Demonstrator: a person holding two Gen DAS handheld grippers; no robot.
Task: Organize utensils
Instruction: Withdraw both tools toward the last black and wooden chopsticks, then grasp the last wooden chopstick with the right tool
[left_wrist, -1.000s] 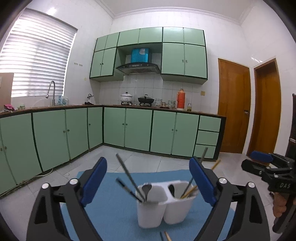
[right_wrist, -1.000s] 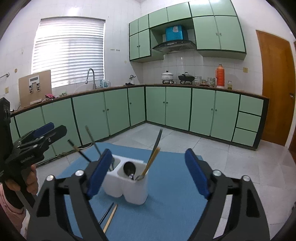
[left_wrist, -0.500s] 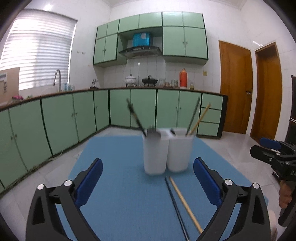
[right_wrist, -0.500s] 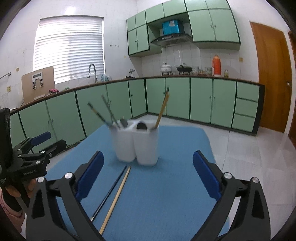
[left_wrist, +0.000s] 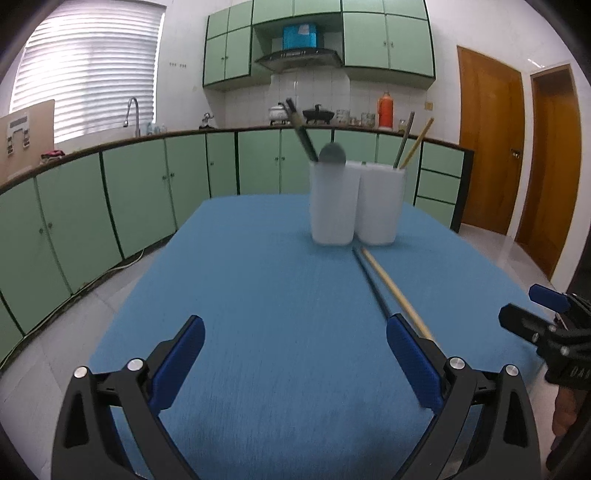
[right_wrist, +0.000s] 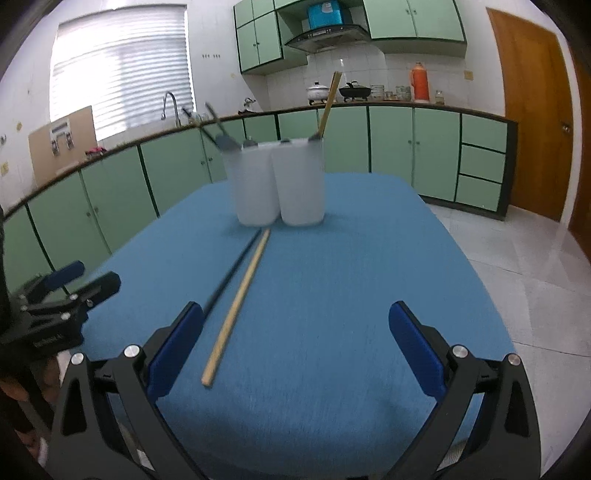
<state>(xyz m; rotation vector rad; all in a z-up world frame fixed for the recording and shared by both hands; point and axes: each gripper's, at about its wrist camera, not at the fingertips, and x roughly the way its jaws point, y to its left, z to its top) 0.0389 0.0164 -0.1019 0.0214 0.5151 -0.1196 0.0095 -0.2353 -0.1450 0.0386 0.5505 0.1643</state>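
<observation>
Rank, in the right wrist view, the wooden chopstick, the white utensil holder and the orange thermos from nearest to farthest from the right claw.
1. wooden chopstick: lying on the blue mat, its near end just inside the left finger of the right claw.
2. white utensil holder: standing mid-mat, beyond the chopstick's far tip.
3. orange thermos: on the back counter, upper right.
</observation>
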